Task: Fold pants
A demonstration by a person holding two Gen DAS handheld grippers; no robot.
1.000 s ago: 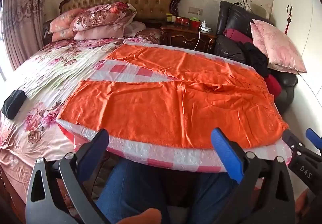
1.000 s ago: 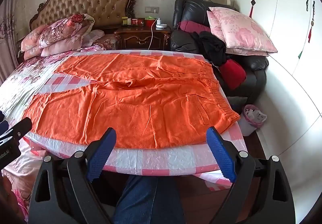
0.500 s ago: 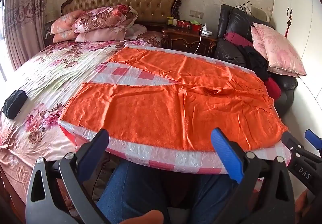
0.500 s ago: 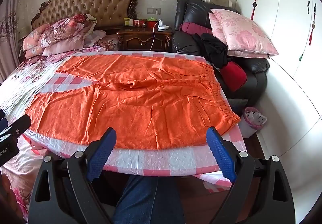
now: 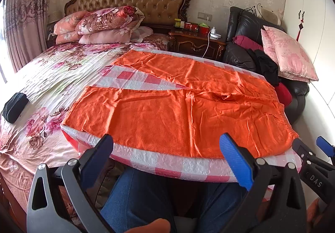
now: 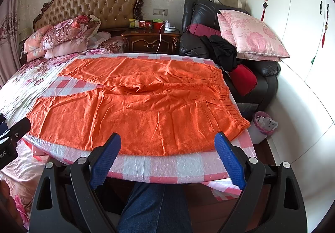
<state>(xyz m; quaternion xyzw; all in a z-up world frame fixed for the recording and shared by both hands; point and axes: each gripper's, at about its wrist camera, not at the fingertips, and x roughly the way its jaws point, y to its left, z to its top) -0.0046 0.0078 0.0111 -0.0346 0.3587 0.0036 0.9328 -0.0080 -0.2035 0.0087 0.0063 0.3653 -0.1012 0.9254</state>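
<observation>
Both sets of tongs are held wide apart and empty: the left tongs (image 5: 167,153) and the right tongs (image 6: 167,153) hang just short of the near edge of the worktop (image 6: 159,165), above the person's knees, touching nothing. Just beyond them the orange pants (image 6: 134,111) are spread flat on the pink-and-white checked cover, with the elastic waistband (image 6: 232,103) at the right and the two legs running left, one near and one far, parted by a wedge of bare cover. The worktop stands beside the floral bed (image 5: 52,74), with a black armchair (image 6: 209,15) at the far right.

No fold has been made yet, so the task is judged to be at its start, in the approach. The next move is likely to call for the near edge of the cloth to be pinched, at the waistband by the right tongs and toward the cuff by the left, and for the near leg to be carried over onto the far one.

Against the earlier frames little is changed: the pants lie as they did, and the views are shifted only slightly.
</observation>
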